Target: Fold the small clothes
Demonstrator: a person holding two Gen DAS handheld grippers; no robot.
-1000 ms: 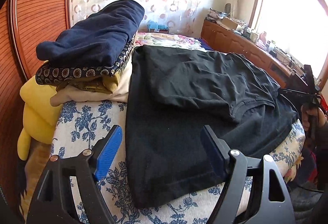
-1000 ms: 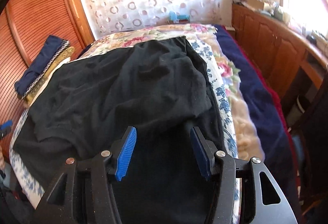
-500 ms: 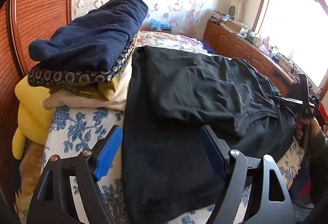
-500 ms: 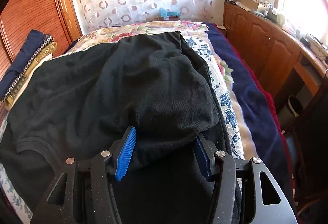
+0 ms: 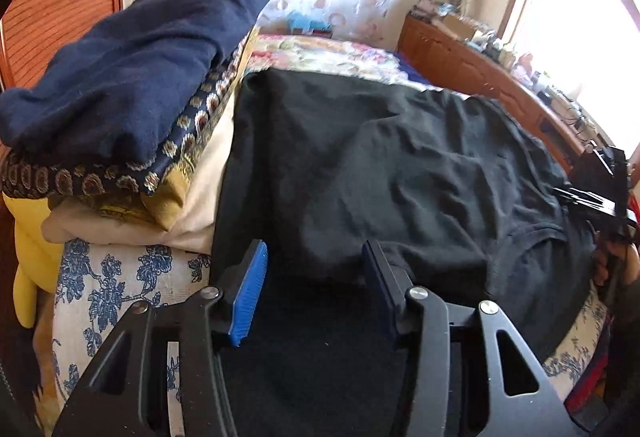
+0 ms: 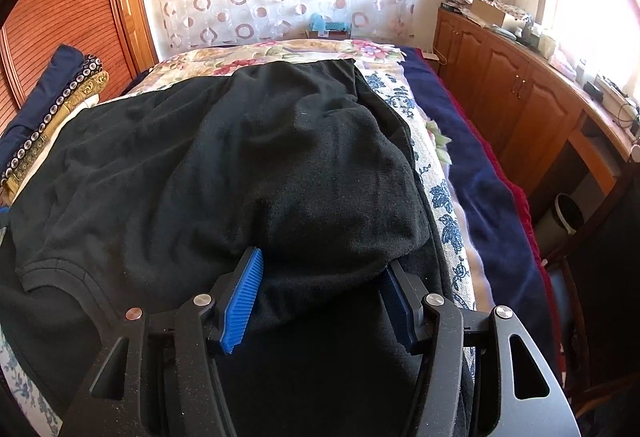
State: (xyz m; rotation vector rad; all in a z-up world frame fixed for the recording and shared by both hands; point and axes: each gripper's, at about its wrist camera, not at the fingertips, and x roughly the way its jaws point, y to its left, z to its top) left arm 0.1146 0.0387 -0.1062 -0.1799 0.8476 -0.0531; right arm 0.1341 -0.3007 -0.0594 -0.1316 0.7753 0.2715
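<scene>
Jaws of my left gripper [image 5: 312, 277] have just been closing around the black shirt's [image 5: 380, 165] folded edge on the bed [image 5: 112, 277]; right gripper [image 6: 320, 289] likewise straddles it, grip uncertain. Only the right view shows the bin [image 6: 570, 213].

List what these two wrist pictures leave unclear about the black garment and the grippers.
- Black garment: near hem, both views, hidden under the gripper frames.
- Left gripper: jaws just closing around the fold; pad contact unclear.
- Right gripper: right pad buried in cloth.
- Folded pile: lower layers, left view, covered.
</scene>
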